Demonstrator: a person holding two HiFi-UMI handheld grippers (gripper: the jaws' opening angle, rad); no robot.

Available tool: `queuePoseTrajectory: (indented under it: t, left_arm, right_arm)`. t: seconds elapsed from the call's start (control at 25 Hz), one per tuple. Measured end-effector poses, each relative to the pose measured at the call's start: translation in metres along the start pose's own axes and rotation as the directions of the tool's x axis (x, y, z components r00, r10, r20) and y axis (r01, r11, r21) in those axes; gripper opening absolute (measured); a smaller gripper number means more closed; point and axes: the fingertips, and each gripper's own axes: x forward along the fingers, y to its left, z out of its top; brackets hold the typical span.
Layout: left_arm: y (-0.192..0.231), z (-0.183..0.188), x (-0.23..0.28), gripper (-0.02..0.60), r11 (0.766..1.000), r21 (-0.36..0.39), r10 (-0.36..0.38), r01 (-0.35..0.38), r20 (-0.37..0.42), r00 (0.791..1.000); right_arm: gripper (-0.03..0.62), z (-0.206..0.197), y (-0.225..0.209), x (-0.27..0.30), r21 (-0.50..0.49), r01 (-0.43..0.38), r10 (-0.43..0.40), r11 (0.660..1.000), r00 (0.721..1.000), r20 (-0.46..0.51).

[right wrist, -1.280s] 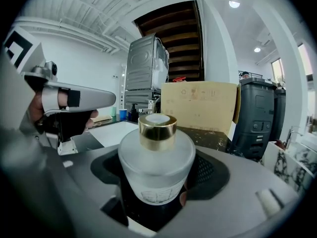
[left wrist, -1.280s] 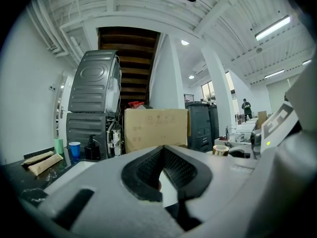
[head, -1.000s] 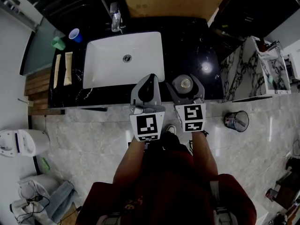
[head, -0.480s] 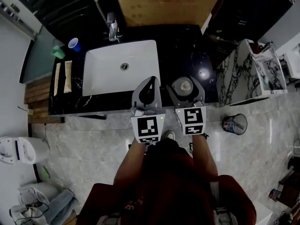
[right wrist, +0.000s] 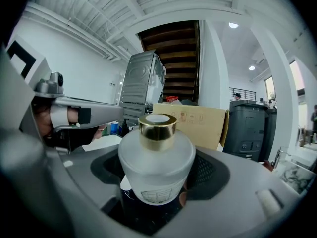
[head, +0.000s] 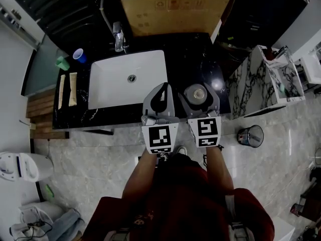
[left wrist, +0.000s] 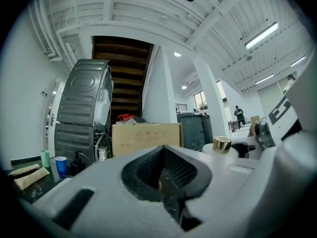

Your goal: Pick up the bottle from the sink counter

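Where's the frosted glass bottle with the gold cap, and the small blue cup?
Frosted glass bottle [right wrist: 156,167]: right gripper view, rounded body.
Small blue cup [head: 78,54]: head view, open top.

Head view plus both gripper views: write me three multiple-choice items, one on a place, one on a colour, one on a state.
1. Where is the bottle? A. in the sink basin; B. between the right gripper's fingers; C. on the cardboard box.
2. What colour is the bottle's cap? A. blue; B. red; C. gold.
3. How is the left gripper? A. fingers together, empty; B. shut on a cup; C. wide open round the tap.
Answers: B, the right gripper view shows it between the fingers; C, the cap shines gold; A, the left gripper view shows the tips meeting, nothing held.
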Motion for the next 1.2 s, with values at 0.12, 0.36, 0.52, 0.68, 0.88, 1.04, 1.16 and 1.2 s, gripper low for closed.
queuePoseTrajectory:
  t: [0.12, 0.36, 0.52, 0.68, 0.88, 1.04, 1.16, 1.2]
  left_arm:
    - [-0.002, 0.006, 0.002, 0.003, 1.0, 0.003, -0.002, 0.002, 0.012, 1.0]
    - [-0.007, 0.022, 0.002, 0.003, 1.0, 0.018, -0.01, 0.009, 0.047, 0.999]
    - [-0.007, 0.029, 0.002, 0.003, 1.0, 0.022, -0.009, 0.008, 0.063, 0.998]
    - [-0.007, 0.039, 0.001, 0.003, 1.0, 0.022, -0.007, 0.004, 0.099, 0.995]
    - [-0.005, 0.055, -0.003, 0.003, 1.0, 0.019, 0.002, -0.005, 0.15, 0.989]
    - [-0.004, 0.074, -0.01, 0.003, 1.0, 0.009, 0.013, -0.016, 0.211, 0.977]
    - [-0.003, 0.083, -0.013, 0.003, 0.999, 0.016, 0.024, -0.029, 0.235, 0.972]
    - [-0.002, 0.085, -0.014, 0.003, 0.999, 0.011, 0.029, -0.032, 0.24, 0.97]
  right_arm:
    - [0.339, 0.007, -0.005, -0.003, -0.002, 0.008, -0.008, 1.0, 1.0, 0.019]
    - [0.339, 0.025, -0.012, -0.009, -0.005, 0.031, -0.031, 0.999, 0.997, 0.064]
    - [0.339, 0.04, -0.017, -0.015, -0.007, 0.046, -0.045, 0.999, 0.994, 0.102]
    - [0.339, 0.058, -0.023, -0.022, -0.012, 0.064, -0.061, 0.998, 0.987, 0.145]
    - [0.339, 0.081, -0.03, -0.035, -0.012, 0.091, -0.086, 0.996, 0.974, 0.21]
    - [0.339, 0.105, -0.035, -0.051, -0.013, 0.126, -0.116, 0.992, 0.947, 0.3]
    - [0.339, 0.121, -0.038, -0.06, -0.006, 0.148, -0.136, 0.989, 0.926, 0.351]
    - [0.339, 0.125, -0.039, -0.063, -0.005, 0.154, -0.142, 0.988, 0.921, 0.363]
